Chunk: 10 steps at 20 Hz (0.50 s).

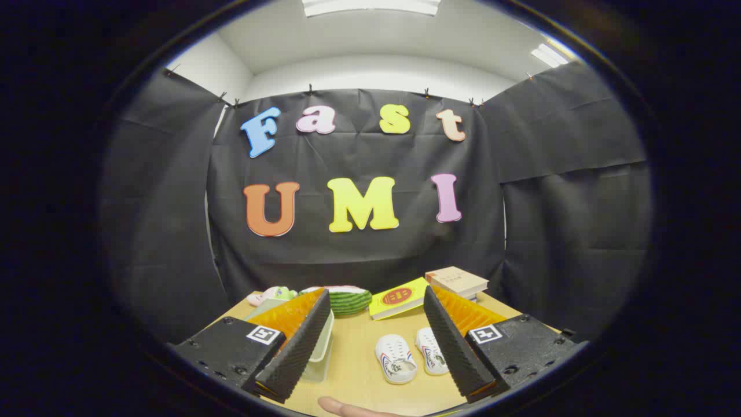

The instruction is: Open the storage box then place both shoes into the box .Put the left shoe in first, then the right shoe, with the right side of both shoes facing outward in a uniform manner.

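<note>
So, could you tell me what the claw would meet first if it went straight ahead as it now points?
Probably the yellow book, though depth is unclear. The claw is open and holds nothing; the shoes lie lower between its fingers, so it might pass over them.

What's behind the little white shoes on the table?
Behind the shoes lies a yellow book, more books beyond. The open gripper finger covers the right shoe's side.
</note>
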### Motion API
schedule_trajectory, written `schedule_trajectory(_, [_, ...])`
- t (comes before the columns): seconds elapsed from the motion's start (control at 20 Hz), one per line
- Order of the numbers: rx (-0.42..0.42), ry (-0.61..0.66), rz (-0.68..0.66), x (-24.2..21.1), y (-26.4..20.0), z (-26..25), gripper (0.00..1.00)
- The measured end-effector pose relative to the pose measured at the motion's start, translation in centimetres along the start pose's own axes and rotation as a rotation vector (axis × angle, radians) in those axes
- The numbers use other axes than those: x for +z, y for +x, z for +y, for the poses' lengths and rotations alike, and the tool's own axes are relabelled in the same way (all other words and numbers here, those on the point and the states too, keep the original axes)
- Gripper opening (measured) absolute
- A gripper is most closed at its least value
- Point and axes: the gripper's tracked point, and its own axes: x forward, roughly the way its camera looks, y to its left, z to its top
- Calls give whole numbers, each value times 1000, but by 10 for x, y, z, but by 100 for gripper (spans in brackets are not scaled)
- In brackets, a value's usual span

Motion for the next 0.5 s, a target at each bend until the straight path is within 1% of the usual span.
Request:
schedule_trajectory(0.15, [9, -9, 5, 2, 1, 0, 100])
schedule_trajectory(0.35, [64, -15, -1, 15, 2, 2, 100])
schedule_trajectory(0.5, [75, -17, -11, 25, 5, -8, 100])
